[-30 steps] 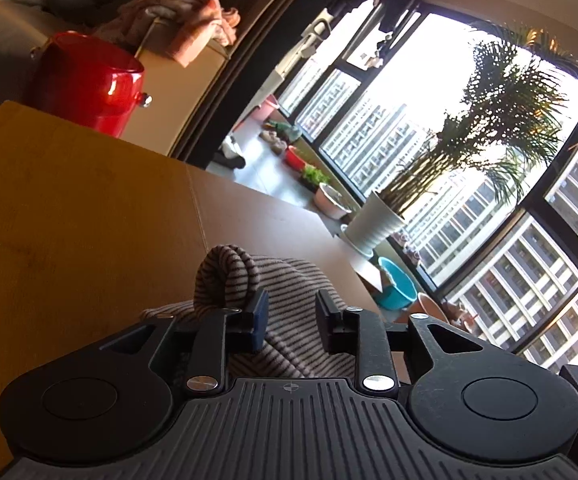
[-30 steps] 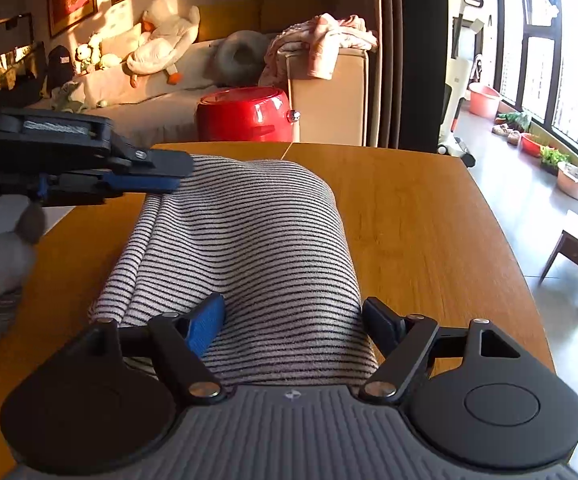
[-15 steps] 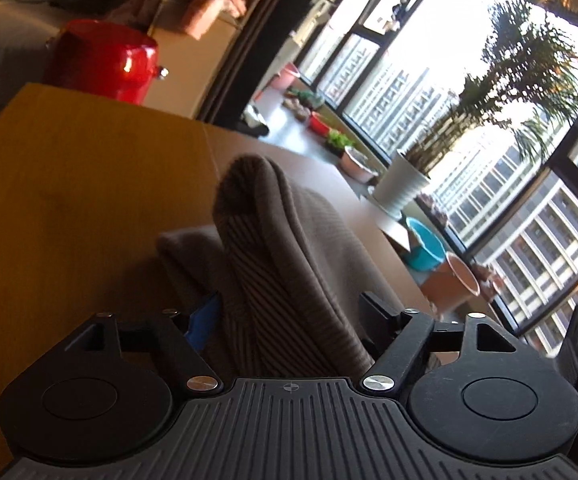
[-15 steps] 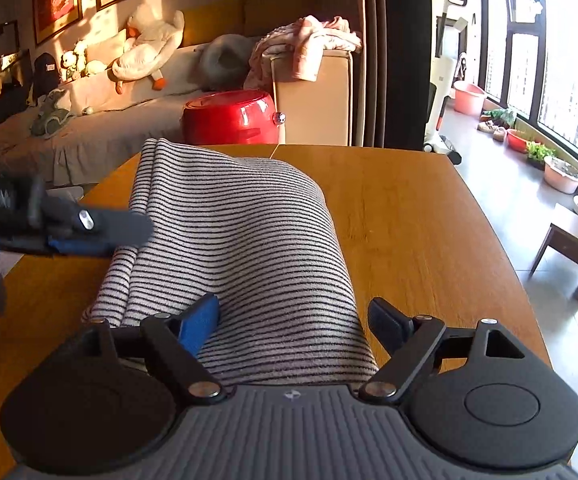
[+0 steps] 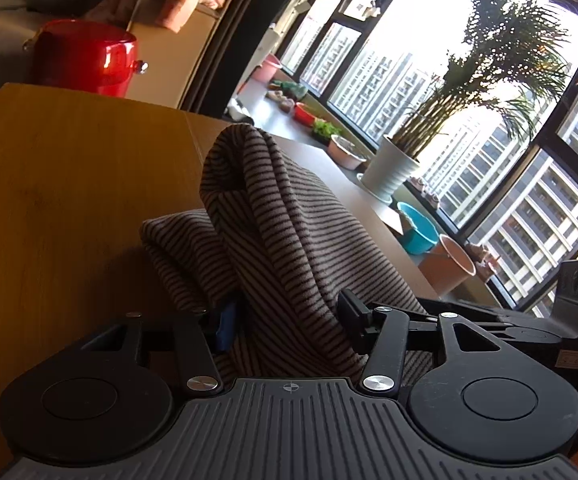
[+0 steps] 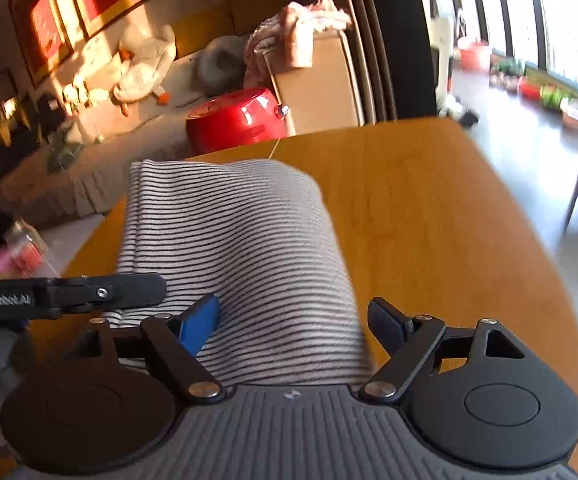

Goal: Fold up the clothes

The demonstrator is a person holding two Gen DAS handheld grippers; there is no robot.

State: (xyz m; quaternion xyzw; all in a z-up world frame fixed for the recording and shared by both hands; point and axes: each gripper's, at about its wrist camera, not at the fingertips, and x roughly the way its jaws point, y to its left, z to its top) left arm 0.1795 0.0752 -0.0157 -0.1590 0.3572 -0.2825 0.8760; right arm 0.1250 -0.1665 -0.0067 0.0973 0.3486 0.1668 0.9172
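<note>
The table [image 6: 429, 216] carries the striped garment [image 6: 241, 248], folded into a thick bundle near its left edge, with one fold standing up in a peak in the left wrist view. Both the left gripper [image 5: 285, 316] and right gripper [image 6: 293, 320] have fingers apart, straddling the cloth without clamping it. Risk: unheld, the raised fold may slump and undo the fold, or the bundle may be pushed off the near edge.
</note>
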